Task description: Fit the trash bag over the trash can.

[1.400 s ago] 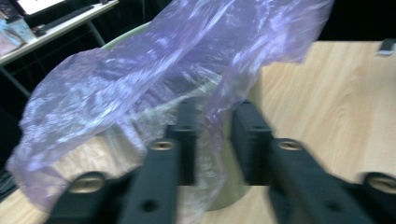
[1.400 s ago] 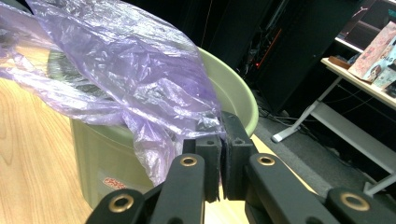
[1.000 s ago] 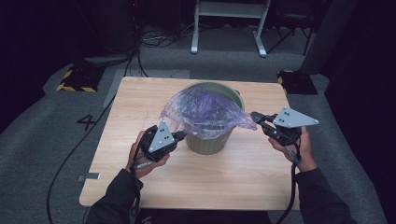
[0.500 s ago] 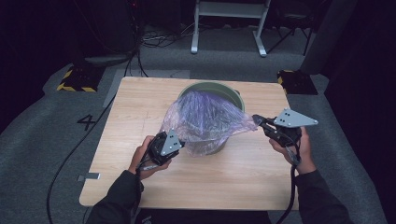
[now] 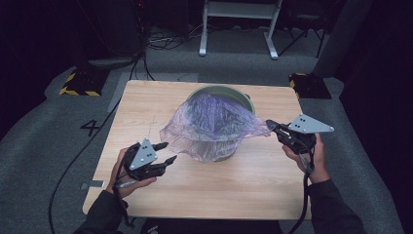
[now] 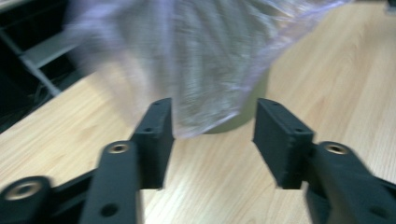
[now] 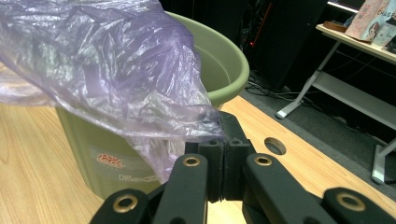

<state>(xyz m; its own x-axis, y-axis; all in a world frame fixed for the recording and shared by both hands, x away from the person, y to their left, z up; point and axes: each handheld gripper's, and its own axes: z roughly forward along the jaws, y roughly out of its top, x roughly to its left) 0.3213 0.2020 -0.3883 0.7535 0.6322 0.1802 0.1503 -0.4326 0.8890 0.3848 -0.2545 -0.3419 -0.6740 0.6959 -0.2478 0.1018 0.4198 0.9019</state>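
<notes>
The room is dim, with grey carpet (image 5: 53,117) underfoot and a white "4" (image 5: 91,127) marked on it at the left of the frame. A pale wooden table (image 5: 146,102) stands in the middle under the brightest light, and behind it, at the upper centre, are the white legs of a metal stand (image 5: 238,29) with black cables (image 5: 168,41) strewn beside them. Two black blocks with yellow hazard stripes (image 5: 80,83) sit on the floor at either far corner of the table, the second at the right (image 5: 308,85).

Black handheld grippers, dark sleeves

Each gripper, left (image 5: 165,152) and right (image 5: 271,125), carries a grey three-cornered plate with dark dots, brass-ringed screws, black cable trailing toward six o'clock.
</notes>
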